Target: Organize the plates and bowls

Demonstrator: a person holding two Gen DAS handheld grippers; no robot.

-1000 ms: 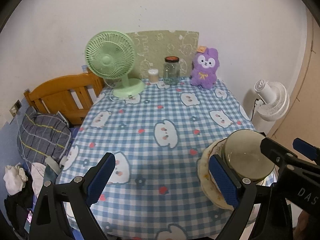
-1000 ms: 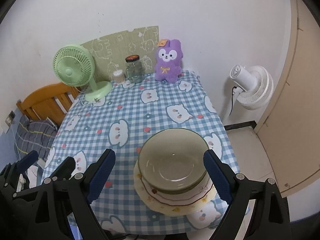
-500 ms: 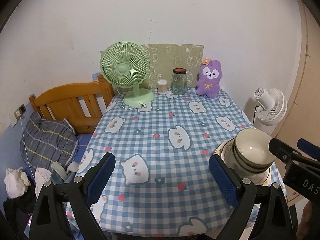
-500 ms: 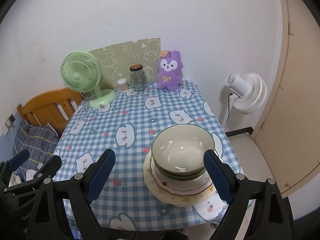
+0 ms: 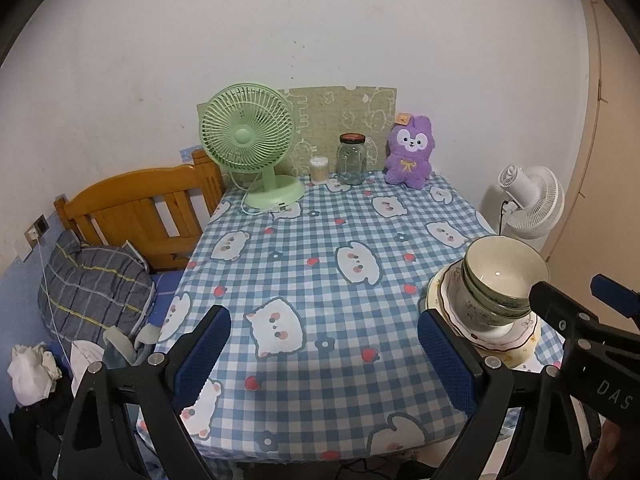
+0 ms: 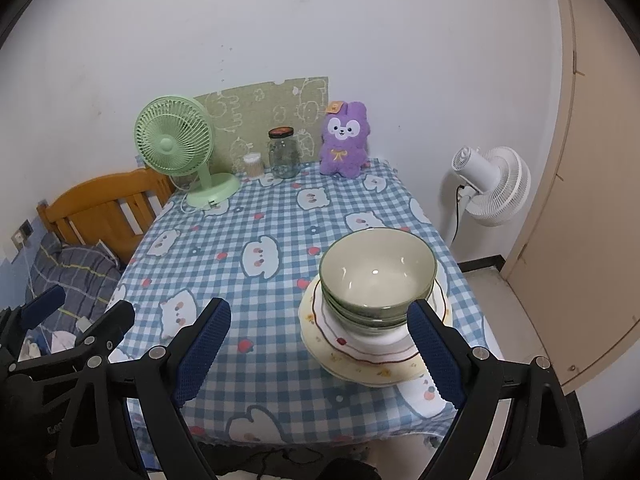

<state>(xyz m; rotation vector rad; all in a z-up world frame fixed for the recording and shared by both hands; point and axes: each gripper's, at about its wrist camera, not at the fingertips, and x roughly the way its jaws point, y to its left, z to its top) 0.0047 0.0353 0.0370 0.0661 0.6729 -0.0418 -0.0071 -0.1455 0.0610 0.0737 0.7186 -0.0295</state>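
A stack of green-rimmed bowls [image 6: 376,276] sits on a stack of cream plates [image 6: 360,356] at the near right corner of the checkered table [image 6: 260,280]. In the left wrist view the bowls [image 5: 502,280] and the plates [image 5: 452,312] show at the right. My left gripper [image 5: 324,356] is open and empty, held back over the table's near edge. My right gripper [image 6: 320,356] is open and empty, drawn back from the stack, which lies between its fingers in view. The right gripper also shows in the left wrist view [image 5: 576,312].
At the table's far edge stand a green desk fan [image 5: 250,148], a small swab container [image 5: 319,170], a glass jar [image 5: 352,159] and a purple plush [image 5: 409,153]. A wooden bed frame [image 5: 140,208] and bedding lie left. A white floor fan [image 6: 490,184] and a door [image 6: 580,200] are right.
Both grippers have pulled back and up from the table, so the stack of bowls and plates looks smaller and farther. The stack itself has stayed in place.
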